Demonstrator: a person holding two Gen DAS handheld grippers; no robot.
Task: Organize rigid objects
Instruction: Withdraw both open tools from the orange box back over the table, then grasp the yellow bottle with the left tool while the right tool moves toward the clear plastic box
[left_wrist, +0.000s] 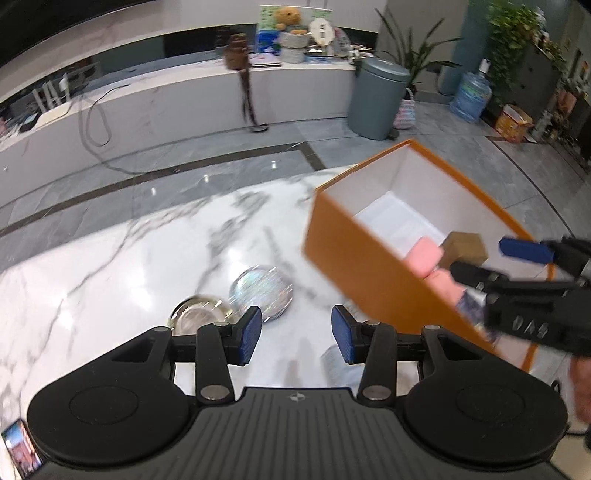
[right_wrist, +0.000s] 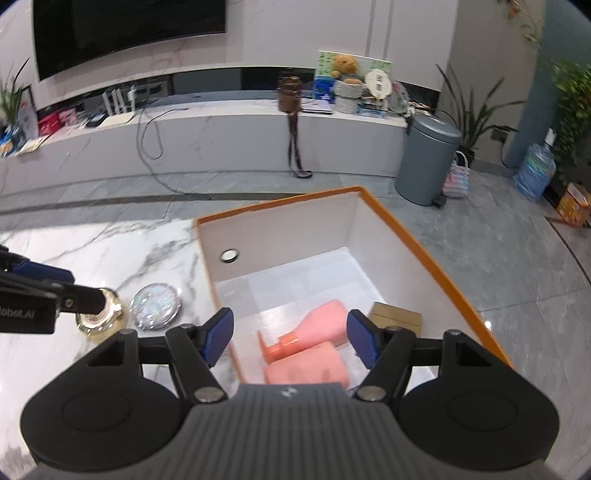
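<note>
An orange box (right_wrist: 436, 258) with a white inside stands on the marble table (left_wrist: 129, 266). In it lie two pink bottles (right_wrist: 317, 328) (right_wrist: 306, 367) and a small brown carton (right_wrist: 397, 317). My right gripper (right_wrist: 291, 338) is open and empty above the box, over the pink bottles. On the table left of the box lie a round iridescent compact (right_wrist: 155, 305) and a glass jar with a gold rim (right_wrist: 101, 319). My left gripper (left_wrist: 295, 334) is open and empty, just above the compact (left_wrist: 260, 291) and the jar (left_wrist: 199, 315). The box (left_wrist: 354, 273) shows to its right.
The table edge runs behind the box; beyond it is grey tiled floor. A grey bin (right_wrist: 424, 162), a water jug (right_wrist: 533, 171) and potted plants stand at the back right. A low white ledge (right_wrist: 221, 140) carries clutter. A phone (left_wrist: 22, 448) lies at the near left.
</note>
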